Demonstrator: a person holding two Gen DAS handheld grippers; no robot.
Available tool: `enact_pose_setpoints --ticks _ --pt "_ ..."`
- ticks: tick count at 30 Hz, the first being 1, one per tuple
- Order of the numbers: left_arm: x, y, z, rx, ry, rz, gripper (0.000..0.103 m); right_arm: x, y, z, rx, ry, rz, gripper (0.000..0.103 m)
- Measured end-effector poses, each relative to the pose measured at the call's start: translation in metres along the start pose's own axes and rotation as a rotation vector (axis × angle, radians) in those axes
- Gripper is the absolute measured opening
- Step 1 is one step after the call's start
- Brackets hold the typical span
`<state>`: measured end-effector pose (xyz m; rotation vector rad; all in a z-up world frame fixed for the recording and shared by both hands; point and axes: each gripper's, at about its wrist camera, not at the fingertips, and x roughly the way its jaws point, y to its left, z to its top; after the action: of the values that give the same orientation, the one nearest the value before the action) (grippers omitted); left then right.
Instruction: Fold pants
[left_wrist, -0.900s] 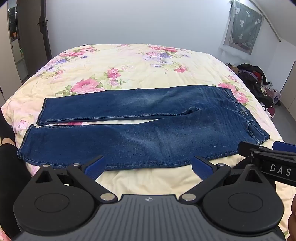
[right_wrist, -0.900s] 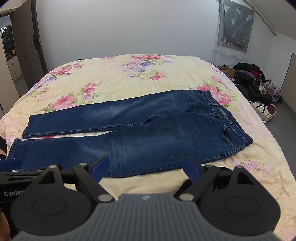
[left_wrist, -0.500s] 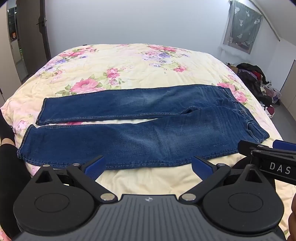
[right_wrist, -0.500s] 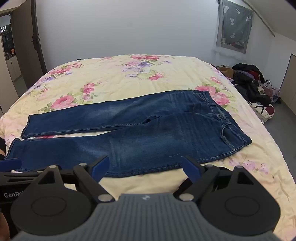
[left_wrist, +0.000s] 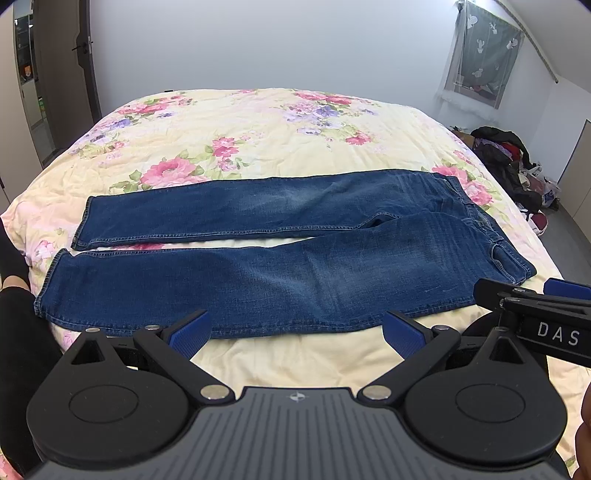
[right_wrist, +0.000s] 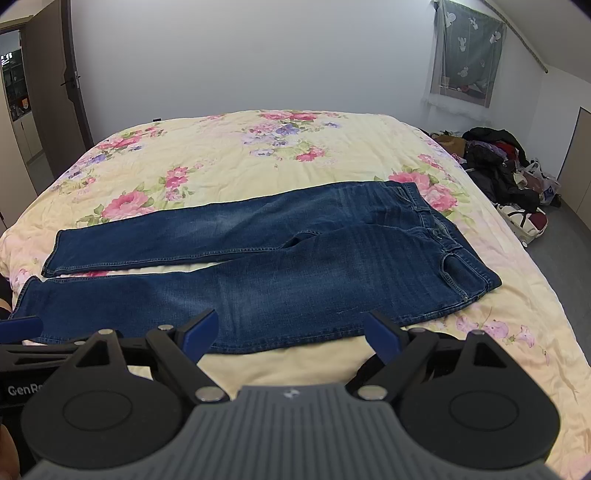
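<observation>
A pair of blue jeans (left_wrist: 280, 269) lies flat across the bed, waistband to the right, both legs stretched left and slightly apart. It also shows in the right wrist view (right_wrist: 295, 273). My left gripper (left_wrist: 295, 330) is open and empty, hovering just in front of the near leg's lower edge. My right gripper (right_wrist: 291, 332) is open and empty, also just short of the near leg's edge. Part of the right gripper (left_wrist: 532, 314) shows at the right of the left wrist view.
The bed has a pale yellow floral quilt (left_wrist: 240, 129). A pile of dark clothes and bags (right_wrist: 506, 170) lies on the floor at the right. A door (right_wrist: 48, 110) stands at the left. A person's dark-clothed leg (left_wrist: 14, 332) is by the bed's left edge.
Both grippers have drifted very slightly; the jeans lie as before and both grippers stay open.
</observation>
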<state>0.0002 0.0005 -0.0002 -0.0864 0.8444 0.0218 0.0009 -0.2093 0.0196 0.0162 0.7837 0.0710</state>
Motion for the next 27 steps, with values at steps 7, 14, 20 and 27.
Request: enact_pose_setpoints --ticks 7,14,20,27 --pt "-0.0001 0.0 -0.0001 0.0 -0.001 -0.001 0.103 -0.0006 -0.0002 0.0002 0.0 -0.002 0.0 0.082" --pt "-0.0001 0.0001 -0.0002 0.0 -0.002 -0.002 0.103 -0.0019 -0.0005 0.0019 -0.003 -0.003 -0.002 0.082" --pt "-0.0001 0.0003 -0.0002 -0.001 -0.003 -0.002 0.103 -0.0022 -0.0009 0.0025 -0.004 -0.004 -0.002 0.082" --pt "-0.0005 0.0004 -0.0003 -0.001 -0.003 -0.003 0.103 -0.0025 -0.0008 0.0026 -0.005 -0.005 -0.003 0.082"
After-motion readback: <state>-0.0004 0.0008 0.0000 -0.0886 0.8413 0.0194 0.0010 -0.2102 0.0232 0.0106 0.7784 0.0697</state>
